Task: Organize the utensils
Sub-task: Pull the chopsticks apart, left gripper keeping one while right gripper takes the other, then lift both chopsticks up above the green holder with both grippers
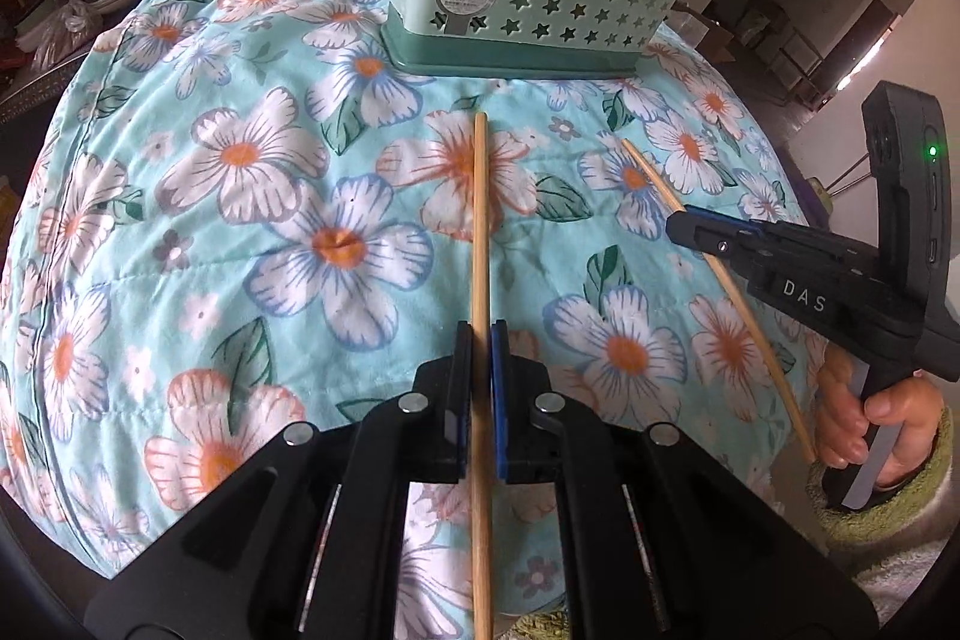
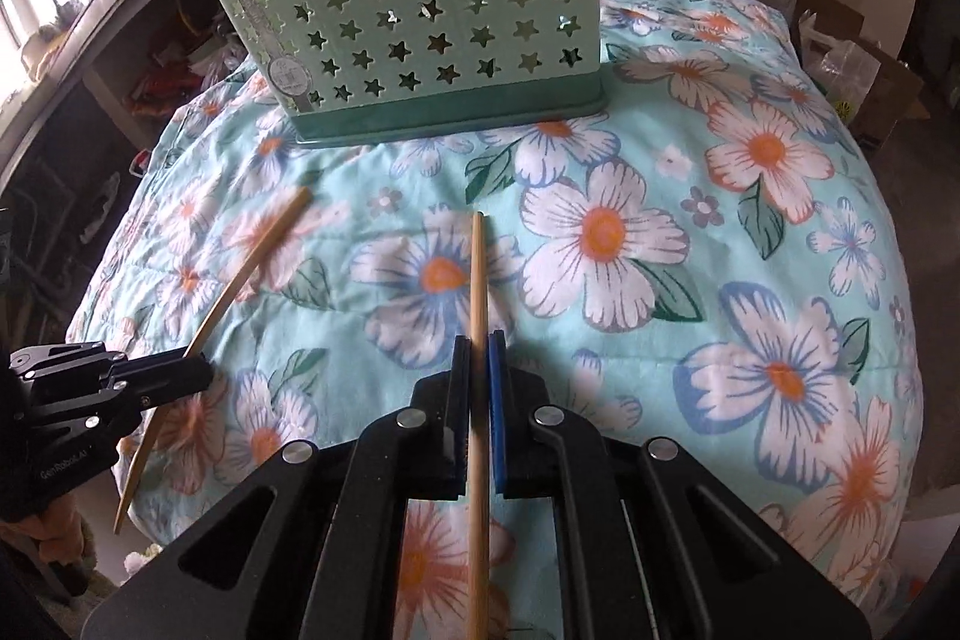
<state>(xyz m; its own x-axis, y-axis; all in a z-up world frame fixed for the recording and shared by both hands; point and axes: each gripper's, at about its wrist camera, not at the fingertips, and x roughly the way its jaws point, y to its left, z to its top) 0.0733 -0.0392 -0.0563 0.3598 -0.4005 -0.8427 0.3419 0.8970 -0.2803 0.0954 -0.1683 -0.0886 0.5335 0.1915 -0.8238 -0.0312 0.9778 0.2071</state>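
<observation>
Both tongs clamped: left tongs (image 1: 481, 340) pinching chopstick (image 1: 480, 220), right tongs (image 2: 480, 349) pinching second chopstick (image 2: 478, 280), over floral-covered desk (image 2: 720, 340). Step: pickup done. Next, judged: carry both into star-holed utensil holder (image 2: 408, 22), tips down.

- right tool (image 2: 480, 340) clamped on a bamboo chopstick (image 2: 478, 268), tip pointing far
- left tool (image 2: 201, 373) at near left, gripping second chopstick (image 2: 240, 280)
- green star-holed holder (image 2: 408, 22) upright, far on floral cloth (image 2: 690, 280)
</observation>
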